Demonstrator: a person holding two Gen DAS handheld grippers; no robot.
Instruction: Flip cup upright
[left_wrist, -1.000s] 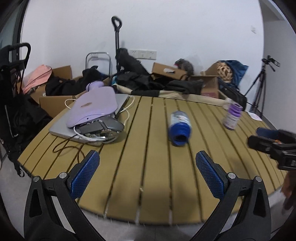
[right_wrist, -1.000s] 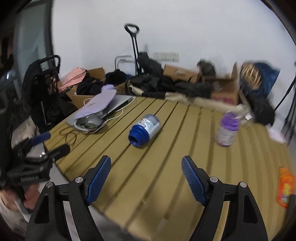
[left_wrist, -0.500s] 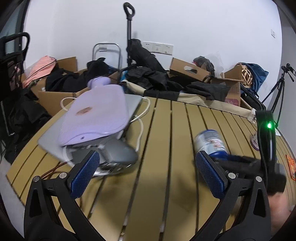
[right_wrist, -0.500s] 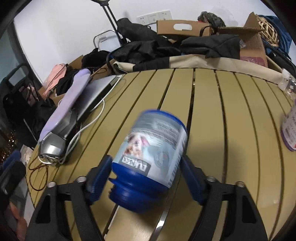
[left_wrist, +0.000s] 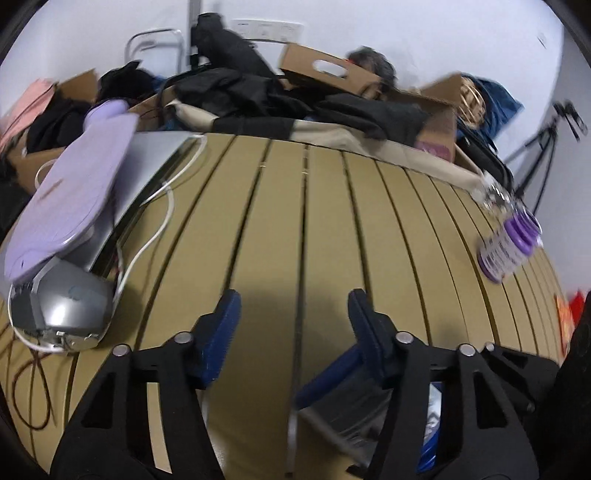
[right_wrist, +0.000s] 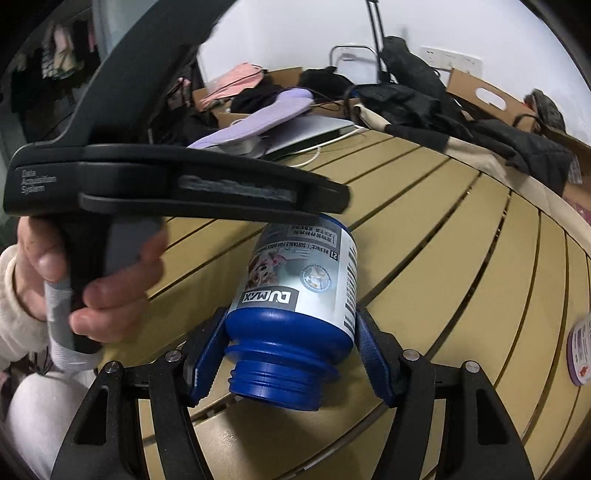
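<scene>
The cup is a blue plastic jar (right_wrist: 295, 291) with a white label, lying on its side on the slatted wooden table (right_wrist: 461, 240), its open threaded mouth toward the right wrist camera. My right gripper (right_wrist: 291, 347) has closed its blue pads on the jar's shoulder from both sides. My left gripper (left_wrist: 291, 317) hovers over the table with its jaws apart and nothing between them; its black body (right_wrist: 177, 184) crosses above the jar in the right wrist view. A sliver of the jar (left_wrist: 432, 417) shows under the left gripper.
A laptop (left_wrist: 147, 162) with a lilac hot-water bag (left_wrist: 70, 188), a grey device (left_wrist: 62, 310) and white cable lie at the table's left. A purple-capped bottle (left_wrist: 506, 240) stands at the right. Boxes and dark clothes (left_wrist: 295, 96) pile behind the table.
The right gripper has closed onto the jar. The left gripper has moved in over the jar and narrowed its jaws. The jar has rolled slightly.
</scene>
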